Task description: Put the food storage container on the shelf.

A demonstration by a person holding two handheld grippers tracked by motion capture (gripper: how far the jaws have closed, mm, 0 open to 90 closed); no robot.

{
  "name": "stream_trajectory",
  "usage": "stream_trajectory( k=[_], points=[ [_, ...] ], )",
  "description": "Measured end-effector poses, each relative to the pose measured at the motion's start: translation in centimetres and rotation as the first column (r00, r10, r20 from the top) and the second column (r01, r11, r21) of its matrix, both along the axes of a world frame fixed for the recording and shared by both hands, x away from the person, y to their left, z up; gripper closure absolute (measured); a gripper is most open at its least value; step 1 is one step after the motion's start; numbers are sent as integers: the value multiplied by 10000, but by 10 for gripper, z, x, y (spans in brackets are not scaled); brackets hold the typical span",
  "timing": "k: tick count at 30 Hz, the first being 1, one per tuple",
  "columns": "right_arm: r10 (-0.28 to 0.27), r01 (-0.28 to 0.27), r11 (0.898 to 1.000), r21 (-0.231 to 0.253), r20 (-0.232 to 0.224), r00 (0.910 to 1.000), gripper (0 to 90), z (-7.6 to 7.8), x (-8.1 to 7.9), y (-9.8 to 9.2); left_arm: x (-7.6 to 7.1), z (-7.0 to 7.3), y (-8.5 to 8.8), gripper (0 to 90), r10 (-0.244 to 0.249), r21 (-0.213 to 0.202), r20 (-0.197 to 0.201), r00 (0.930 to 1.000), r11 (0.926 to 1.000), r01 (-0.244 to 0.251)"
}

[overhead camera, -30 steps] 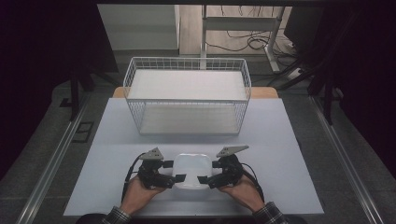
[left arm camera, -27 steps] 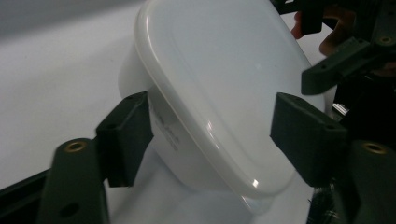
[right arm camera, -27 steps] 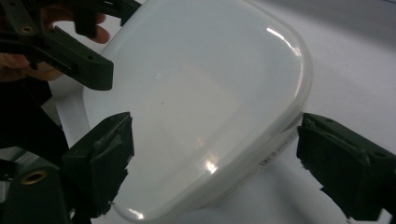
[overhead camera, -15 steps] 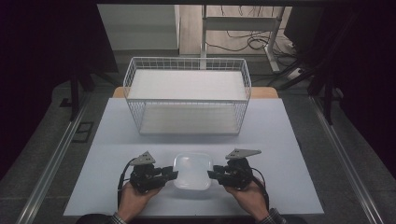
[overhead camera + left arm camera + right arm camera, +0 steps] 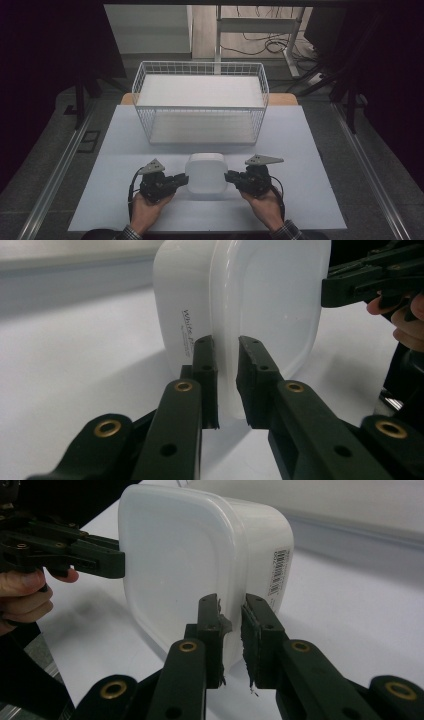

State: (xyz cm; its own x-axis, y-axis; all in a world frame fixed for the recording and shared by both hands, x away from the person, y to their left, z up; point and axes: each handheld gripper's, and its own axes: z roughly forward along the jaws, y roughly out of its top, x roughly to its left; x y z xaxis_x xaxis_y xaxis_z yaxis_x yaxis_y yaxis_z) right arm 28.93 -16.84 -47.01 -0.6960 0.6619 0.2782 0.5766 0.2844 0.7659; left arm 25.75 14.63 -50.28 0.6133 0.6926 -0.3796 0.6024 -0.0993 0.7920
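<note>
Both jaws just closed: left gripper [image 5: 176,181] and right gripper [image 5: 235,177] pinch opposite rims of the white plastic container [image 5: 206,172] between them, likely ready to lift toward the wire basket [image 5: 200,102] beyond.

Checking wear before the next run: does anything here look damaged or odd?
Yes. The right tool's pads look frayed, with ragged bits hanging at their edges where they pinch the white container's rim. The container itself looks intact, and the wire basket sits straight.
</note>
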Motion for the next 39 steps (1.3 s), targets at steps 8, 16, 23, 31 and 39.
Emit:
stream_trajectory(
  k=[8,16,23,31,39],
  points=[
    [107,-107,9999,13,499,9987,783,9,16,5,16,12,3,795,189,188,455,9988,9996,-197],
    [-39,40,10000,-19,729,9973,780,11,49,14,48,18,7,793,514,389,585,9970,9978,-537],
    [-314,307,9995,111,731,9968,778,8,83,21,83,18,11,790,678,467,589,9960,9964,-706],
    [-545,556,9984,-129,750,9957,776,3,106,27,109,8,11,783,944,317,252,9952,9950,-951],
    [-637,665,9968,-447,607,9961,769,-5,117,29,117,-3,10,779,933,168,-39,9956,9955,-933]
  ],
)
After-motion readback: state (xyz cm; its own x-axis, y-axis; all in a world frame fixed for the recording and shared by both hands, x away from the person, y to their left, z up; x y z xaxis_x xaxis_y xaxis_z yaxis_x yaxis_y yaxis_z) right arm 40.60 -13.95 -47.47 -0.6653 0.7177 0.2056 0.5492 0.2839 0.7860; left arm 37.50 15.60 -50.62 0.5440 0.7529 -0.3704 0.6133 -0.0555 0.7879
